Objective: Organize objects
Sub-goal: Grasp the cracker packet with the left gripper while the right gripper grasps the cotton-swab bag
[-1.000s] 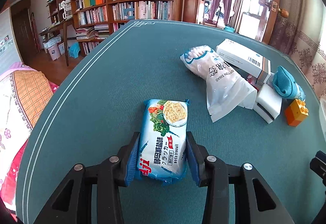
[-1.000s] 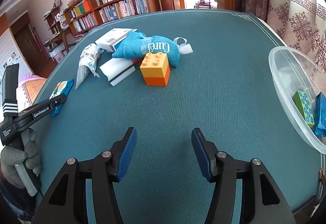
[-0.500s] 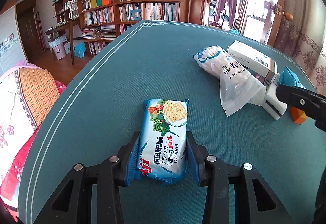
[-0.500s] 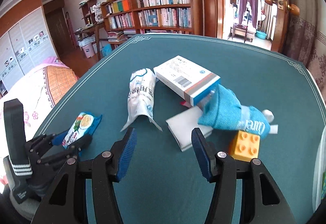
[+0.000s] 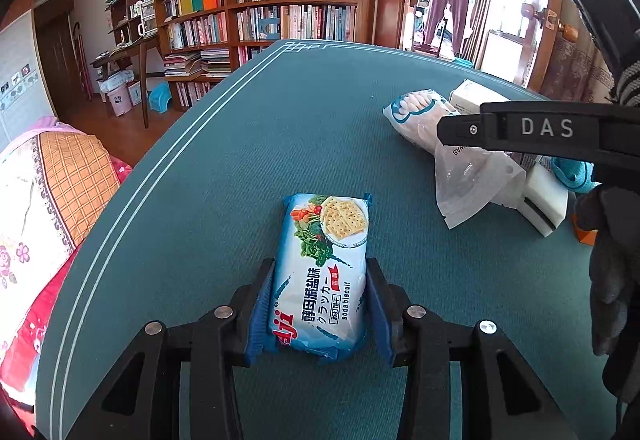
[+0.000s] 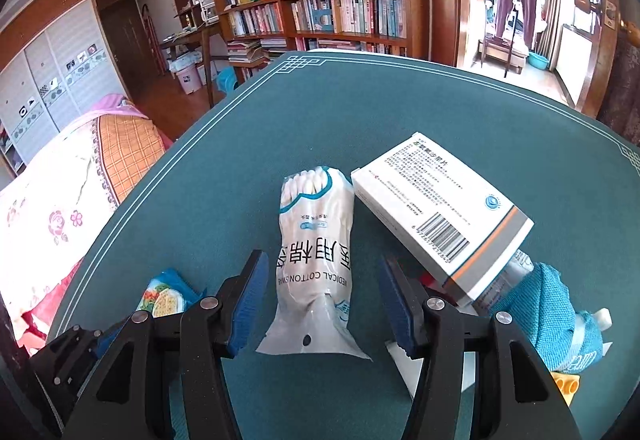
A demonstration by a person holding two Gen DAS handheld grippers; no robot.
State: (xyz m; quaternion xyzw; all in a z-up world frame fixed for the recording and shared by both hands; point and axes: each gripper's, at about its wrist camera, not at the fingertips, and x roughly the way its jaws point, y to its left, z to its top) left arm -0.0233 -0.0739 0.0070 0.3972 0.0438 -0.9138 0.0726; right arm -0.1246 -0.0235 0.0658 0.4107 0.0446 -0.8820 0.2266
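At 6 o'clock, your left gripper [image 5: 318,314] clamps the biscuit pack [image 5: 325,272]; only the right view shows your open right gripper [image 6: 322,306] straddling the white swab bag [image 6: 314,252].

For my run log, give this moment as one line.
left gripper: shut on cracker pack | right gripper: open over cotton swab bag, not gripping | table
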